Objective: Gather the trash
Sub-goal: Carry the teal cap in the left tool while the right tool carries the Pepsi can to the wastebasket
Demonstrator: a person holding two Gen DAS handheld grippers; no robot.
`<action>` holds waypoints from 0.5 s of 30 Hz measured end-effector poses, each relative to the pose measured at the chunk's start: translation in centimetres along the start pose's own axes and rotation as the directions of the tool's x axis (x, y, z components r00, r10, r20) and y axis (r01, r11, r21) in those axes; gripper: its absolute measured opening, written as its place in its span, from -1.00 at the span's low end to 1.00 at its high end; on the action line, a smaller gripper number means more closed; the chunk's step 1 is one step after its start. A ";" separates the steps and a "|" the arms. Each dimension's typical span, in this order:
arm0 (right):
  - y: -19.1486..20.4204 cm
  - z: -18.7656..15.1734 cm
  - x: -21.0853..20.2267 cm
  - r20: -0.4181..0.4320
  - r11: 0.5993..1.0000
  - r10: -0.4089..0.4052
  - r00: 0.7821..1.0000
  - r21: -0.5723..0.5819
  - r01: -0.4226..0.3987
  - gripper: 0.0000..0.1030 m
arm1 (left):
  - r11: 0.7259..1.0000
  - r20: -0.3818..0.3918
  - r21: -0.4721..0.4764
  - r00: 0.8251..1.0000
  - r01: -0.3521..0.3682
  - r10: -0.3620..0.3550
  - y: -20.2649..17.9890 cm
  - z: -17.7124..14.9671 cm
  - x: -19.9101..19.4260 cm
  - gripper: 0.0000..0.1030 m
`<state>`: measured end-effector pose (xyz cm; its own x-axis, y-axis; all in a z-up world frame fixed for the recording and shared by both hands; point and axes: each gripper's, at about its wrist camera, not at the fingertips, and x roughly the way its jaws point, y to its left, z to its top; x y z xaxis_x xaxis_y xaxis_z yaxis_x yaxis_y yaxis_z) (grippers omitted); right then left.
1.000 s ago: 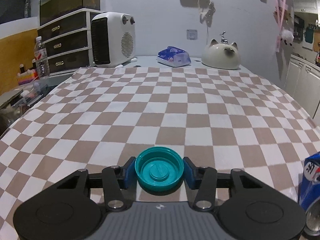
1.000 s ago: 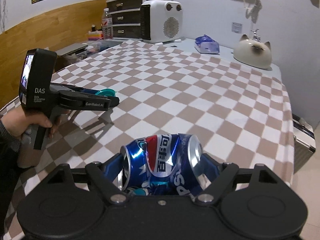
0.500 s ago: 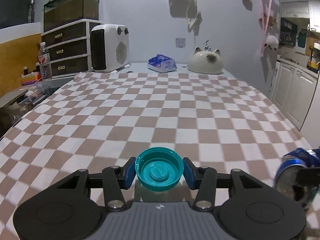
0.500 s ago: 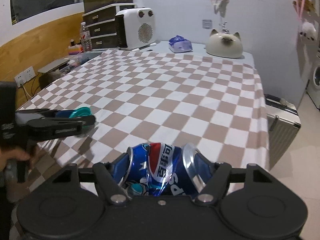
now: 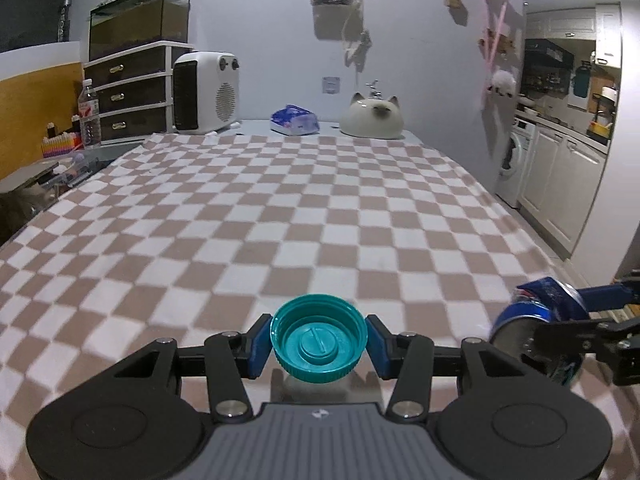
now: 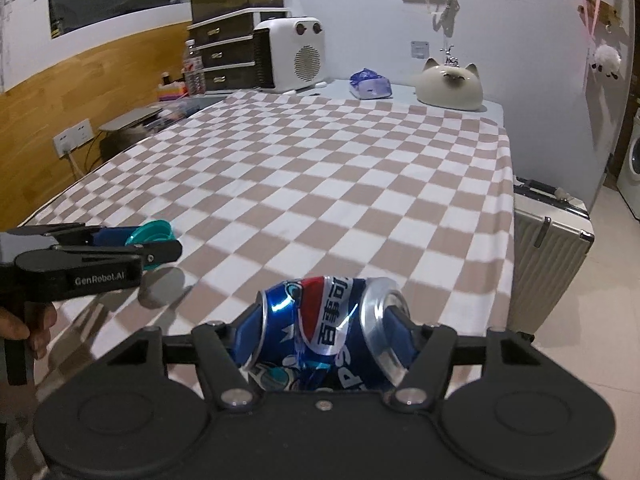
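My left gripper (image 5: 319, 346) is shut on a teal plastic cap (image 5: 319, 344), its open side facing the camera, held above the near edge of the checkered table (image 5: 280, 208). My right gripper (image 6: 326, 332) is shut on a crushed blue Pepsi can (image 6: 324, 332), held above the table's near right part. The can also shows at the right edge of the left wrist view (image 5: 536, 328). The left gripper with the cap shows at the left of the right wrist view (image 6: 154, 236).
At the table's far end stand a white heater (image 5: 206, 92), a blue tissue pack (image 5: 295, 120) and a cat-shaped ornament (image 5: 372, 120). Drawers (image 5: 132, 92) and a water bottle (image 5: 89, 114) are at the far left. A silver suitcase (image 6: 548, 240) stands on the floor by the table's right side.
Both grippers have risen and drawn back toward the near edge, each keeping its object. The can has come further into the left wrist view.
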<state>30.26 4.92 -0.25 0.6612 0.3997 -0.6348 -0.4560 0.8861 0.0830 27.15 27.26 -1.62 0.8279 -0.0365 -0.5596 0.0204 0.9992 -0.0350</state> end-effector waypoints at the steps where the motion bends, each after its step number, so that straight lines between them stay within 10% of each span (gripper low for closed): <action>1: 0.1 -0.3 -0.4 -0.004 1.000 0.004 1.000 -0.004 -0.004 0.30 | 1.000 -0.002 -0.001 1.000 0.005 -0.005 -0.3 -0.4 -0.4 -0.03; 15: 1.9 -3.4 -5.0 -0.092 0.991 0.056 0.994 -0.119 -0.067 0.42 | 0.999 -0.024 0.021 0.999 0.035 -0.035 -3.1 -3.3 -3.9 -0.03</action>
<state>24.09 3.83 0.48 0.5769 0.4251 -0.6975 -0.5669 0.8231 0.0329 22.04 24.25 -2.04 0.8128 -0.0717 -0.5782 0.0617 0.9974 -0.0371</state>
